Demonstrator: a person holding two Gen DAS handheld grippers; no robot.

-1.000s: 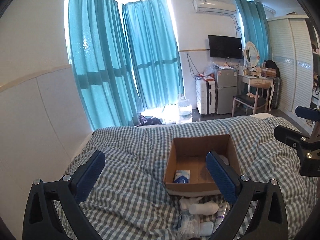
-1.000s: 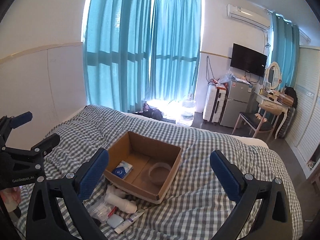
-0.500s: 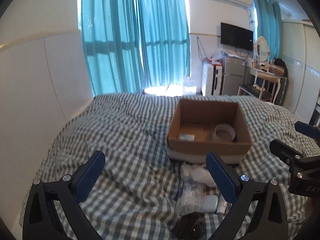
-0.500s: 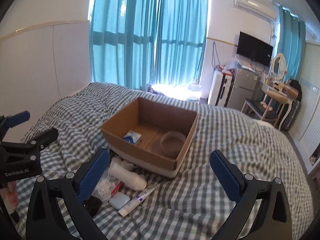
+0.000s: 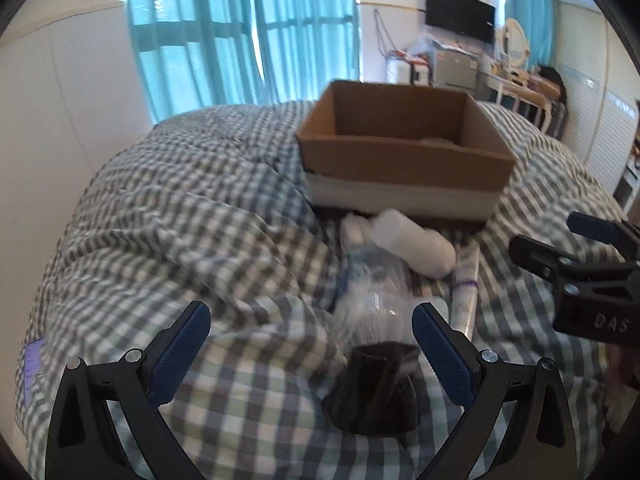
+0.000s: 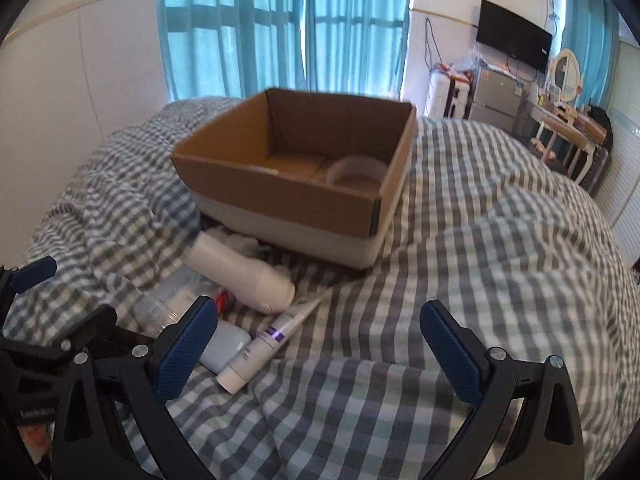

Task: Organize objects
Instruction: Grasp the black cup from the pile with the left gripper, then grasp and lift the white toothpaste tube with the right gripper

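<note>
An open cardboard box sits on the checked bed and holds a clear tape roll. A pile lies in front of it: a white bottle, a white tube, a clear plastic bag, a black object and a pale blue case. My left gripper is open, low over the bag and black object. My right gripper is open, just right of the tube.
The checked duvet is rumpled with folds at the left. A white wall runs along the left side. Teal curtains, a TV, a small fridge and a dressing table stand beyond the bed.
Both grippers have dropped and moved forward toward the pile in front of the box. The items and box look much larger and closer. Both stay open.
</note>
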